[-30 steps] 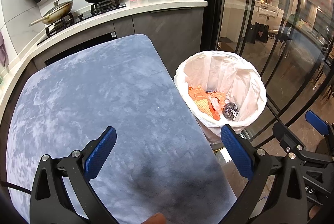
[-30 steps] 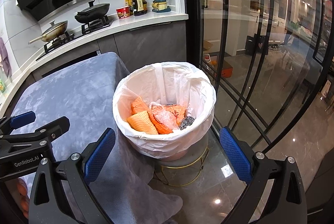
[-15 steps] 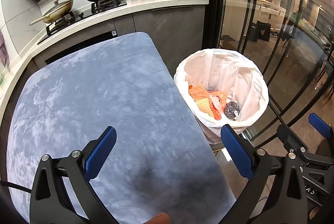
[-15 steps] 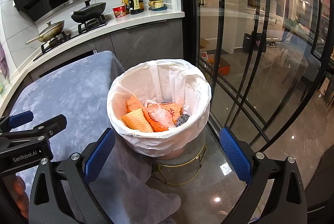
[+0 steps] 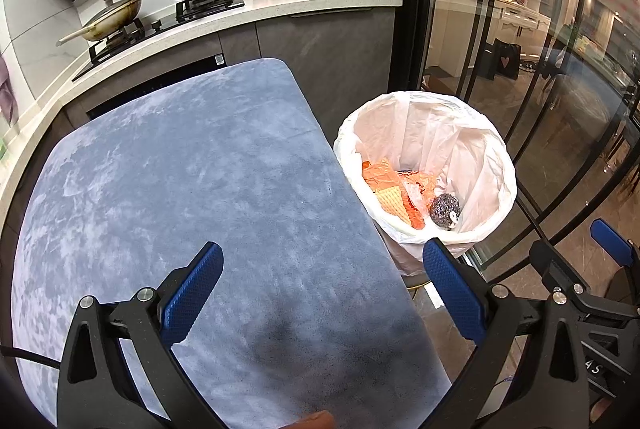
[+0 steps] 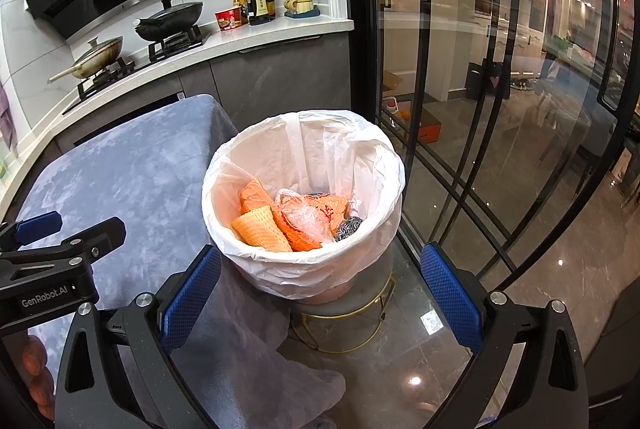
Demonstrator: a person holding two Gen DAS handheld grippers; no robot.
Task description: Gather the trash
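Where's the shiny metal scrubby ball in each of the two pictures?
Left wrist view: the scrubby ball is right of middle, at the near right of the trash inside the bin.
Right wrist view: the scrubby ball is just right of middle, at the right end of the trash pile.
Shared landmark: the orange wrapper lies right beside it, on its left.

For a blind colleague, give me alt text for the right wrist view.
The open right gripper faces a white-lined trash bin holding orange wrappers and a steel scourer, beside a grey-blue clothed table.
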